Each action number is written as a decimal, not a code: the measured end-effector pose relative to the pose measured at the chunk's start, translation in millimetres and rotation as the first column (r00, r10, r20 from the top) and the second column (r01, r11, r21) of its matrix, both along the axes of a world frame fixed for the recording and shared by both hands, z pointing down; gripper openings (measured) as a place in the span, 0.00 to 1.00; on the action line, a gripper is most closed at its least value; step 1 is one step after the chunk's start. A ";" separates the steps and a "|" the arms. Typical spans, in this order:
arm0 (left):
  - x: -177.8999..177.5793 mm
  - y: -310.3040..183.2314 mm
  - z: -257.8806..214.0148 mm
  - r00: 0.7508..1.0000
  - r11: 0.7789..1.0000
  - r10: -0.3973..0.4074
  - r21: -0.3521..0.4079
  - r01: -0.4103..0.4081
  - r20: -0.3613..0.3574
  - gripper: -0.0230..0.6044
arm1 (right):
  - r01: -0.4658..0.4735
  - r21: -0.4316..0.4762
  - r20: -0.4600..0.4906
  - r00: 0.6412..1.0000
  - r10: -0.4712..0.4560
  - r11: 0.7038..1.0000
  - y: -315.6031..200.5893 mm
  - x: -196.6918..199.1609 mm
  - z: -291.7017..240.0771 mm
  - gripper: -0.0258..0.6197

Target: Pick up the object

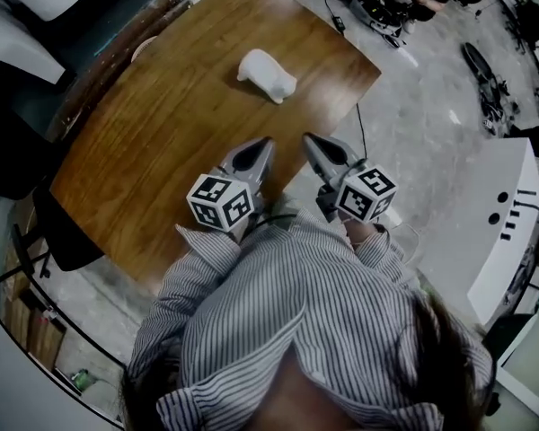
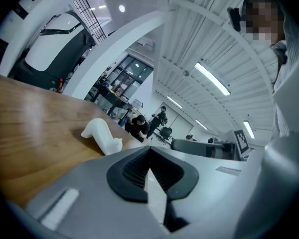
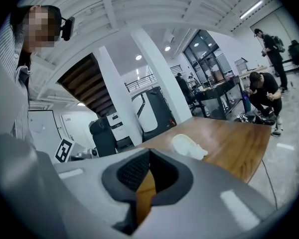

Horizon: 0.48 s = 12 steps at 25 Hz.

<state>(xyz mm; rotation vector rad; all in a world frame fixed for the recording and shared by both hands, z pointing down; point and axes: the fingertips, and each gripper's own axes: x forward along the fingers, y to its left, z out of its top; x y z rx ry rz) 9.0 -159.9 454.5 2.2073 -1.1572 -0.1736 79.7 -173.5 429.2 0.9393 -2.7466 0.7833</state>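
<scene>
The object is a white, animal-shaped figure (image 1: pixel 267 74) lying on its side at the far middle of the wooden table (image 1: pixel 162 142). Both grippers hover near the table's front edge, well short of the figure. My left gripper (image 1: pixel 263 143) is shut and empty, its tips pointing toward the figure. My right gripper (image 1: pixel 310 139) is also shut and holds nothing. In the left gripper view the figure (image 2: pixel 102 136) lies ahead and to the left of the shut jaws (image 2: pixel 149 150). In the right gripper view the figure (image 3: pixel 188 147) sits ahead and to the right of the shut jaws (image 3: pixel 149 153).
A dark chair (image 1: pixel 58 232) stands at the table's left side. Right of the table are grey floor, a cable (image 1: pixel 364 133) and a white cabinet (image 1: pixel 503 223). People sit and stand far behind the table (image 3: pixel 263 96).
</scene>
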 end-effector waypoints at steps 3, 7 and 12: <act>-2.2 -9.8 10.6 1.000 0.999 -0.010 -0.042 0.011 0.026 0.04 | 0.052 -0.008 -0.015 0.999 -0.053 0.999 -20.8 -8.4 3.8 0.04; -7.6 -22.2 20.5 0.997 0.995 -0.064 -0.075 0.066 0.031 0.04 | 0.134 -0.010 -0.032 0.990 -0.134 0.991 -45.9 -17.9 9.2 0.04; -16.6 -41.8 30.5 0.993 0.989 -0.119 -0.087 0.120 0.013 0.04 | 0.221 -0.042 -0.083 0.971 -0.223 0.974 -69.5 -30.2 27.2 0.04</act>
